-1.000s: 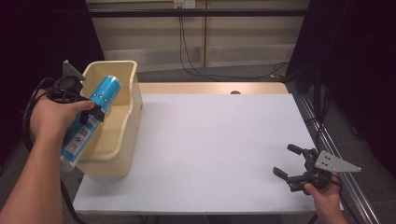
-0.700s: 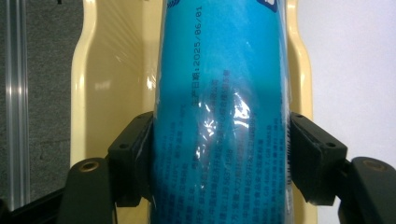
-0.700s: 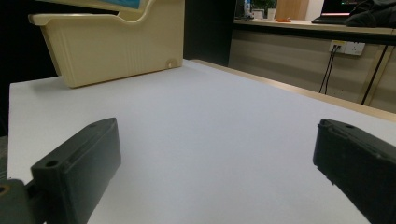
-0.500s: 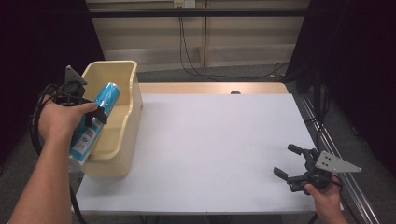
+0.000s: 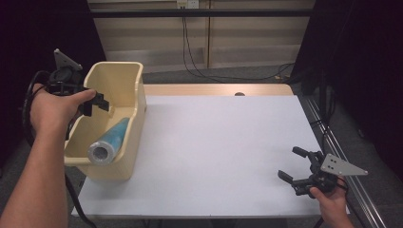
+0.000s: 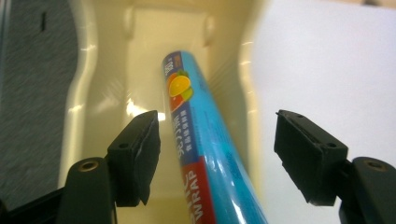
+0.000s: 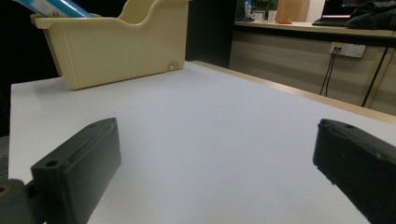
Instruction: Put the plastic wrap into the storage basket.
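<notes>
In the cream bin (image 5: 134,80) at the surface's left edge, we note the blue wrap roll (image 5: 110,141) lying slanted, released. Left hand-held gripper (image 5: 97,100) hovers above, jaws apart, empty. Right hand-held gripper (image 5: 293,164) wide, idle. We judge placement done; withdrawal remains.

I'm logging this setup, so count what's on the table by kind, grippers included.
Cream bins: 1
Blue wrap rolls, lying in the bin: 1
Handheld grippers: 2, left gripper and right gripper
Total: 4
</notes>
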